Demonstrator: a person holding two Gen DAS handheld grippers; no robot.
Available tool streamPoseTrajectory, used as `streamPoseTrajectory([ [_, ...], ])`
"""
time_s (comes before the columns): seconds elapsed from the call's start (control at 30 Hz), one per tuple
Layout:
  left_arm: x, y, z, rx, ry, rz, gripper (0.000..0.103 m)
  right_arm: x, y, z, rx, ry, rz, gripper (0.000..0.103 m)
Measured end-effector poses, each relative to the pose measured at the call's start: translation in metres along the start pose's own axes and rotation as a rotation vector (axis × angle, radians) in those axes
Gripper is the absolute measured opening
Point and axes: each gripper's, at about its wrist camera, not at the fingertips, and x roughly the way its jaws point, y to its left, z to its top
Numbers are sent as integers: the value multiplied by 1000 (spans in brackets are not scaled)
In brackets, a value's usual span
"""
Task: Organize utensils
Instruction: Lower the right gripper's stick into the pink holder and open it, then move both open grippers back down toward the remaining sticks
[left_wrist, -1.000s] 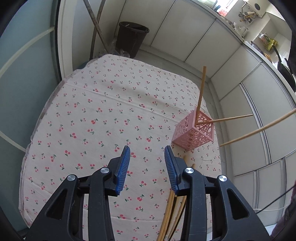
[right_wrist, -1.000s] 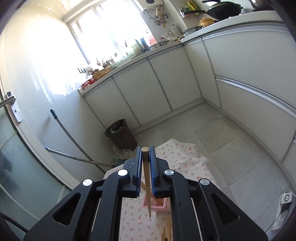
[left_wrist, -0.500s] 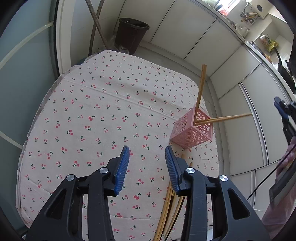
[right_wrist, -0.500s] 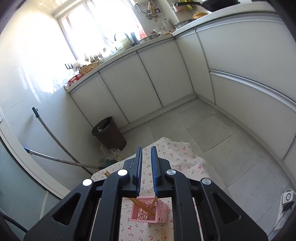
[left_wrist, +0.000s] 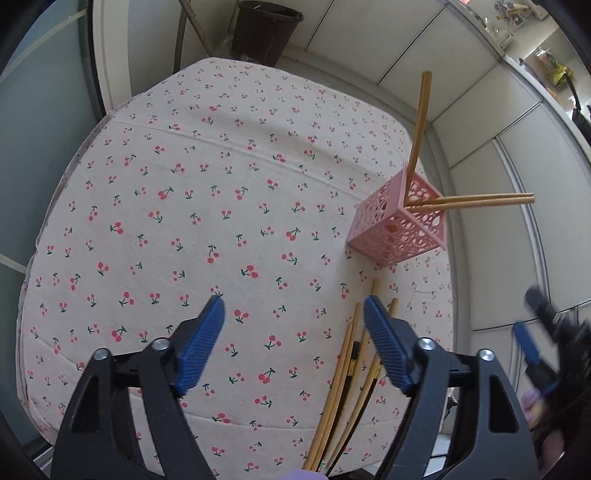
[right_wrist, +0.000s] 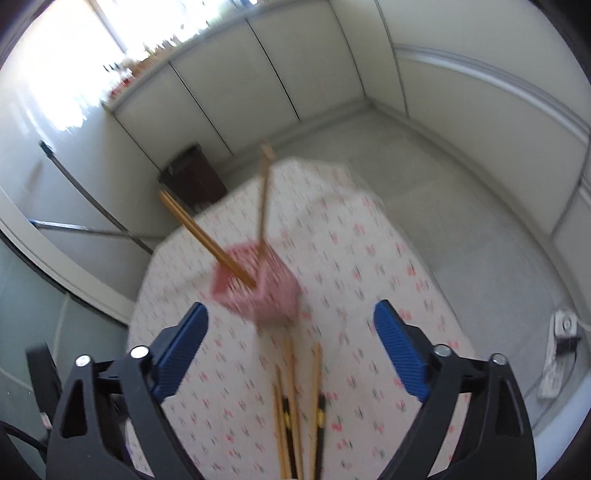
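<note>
A pink perforated holder stands near the right edge of the cherry-print tablecloth, with three wooden chopsticks leaning out of it. Several more chopsticks lie loose on the cloth in front of the holder. My left gripper hovers over the cloth just left of the loose pile, jaws opening with nothing between them. My right gripper hangs above the loose chopsticks, jaws opening wide and empty; its blue pad shows blurred at the left wrist view's right edge.
A dark waste bin stands on the floor beyond the table's far end, with a mop handle leaning near it. White cabinets line the far and right sides. A power strip lies on the floor at right.
My right gripper let go of the chopstick it held, which now leans in the holder, then dropped toward the table and opened wide. My left gripper sank slightly and opened wider.
</note>
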Motion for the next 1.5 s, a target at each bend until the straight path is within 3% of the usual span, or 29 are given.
streamPoseTrajectory([
  [0.13, 16, -7, -4, 23, 37, 33, 84, 27, -22, -29, 25, 162, -72, 96],
  [0.27, 25, -13, -9, 38, 72, 27, 89, 34, -34, -46, 10, 219, -121, 96],
  [0.63, 34, -24, -21, 101, 97, 64, 96, 13, -65, -87, 89, 302, -108, 96],
  [0.93, 67, -40, -39, 216, 140, 179, 96, 14, -87, -121, 207, 421, -29, 96],
  [1.13, 87, -56, -42, 294, 120, 242, 96, 4, -97, -114, 264, 398, -6, 96],
  [1.5, 118, -67, -44, 325, 133, 334, 96, -2, -98, -111, 286, 400, 47, 96],
])
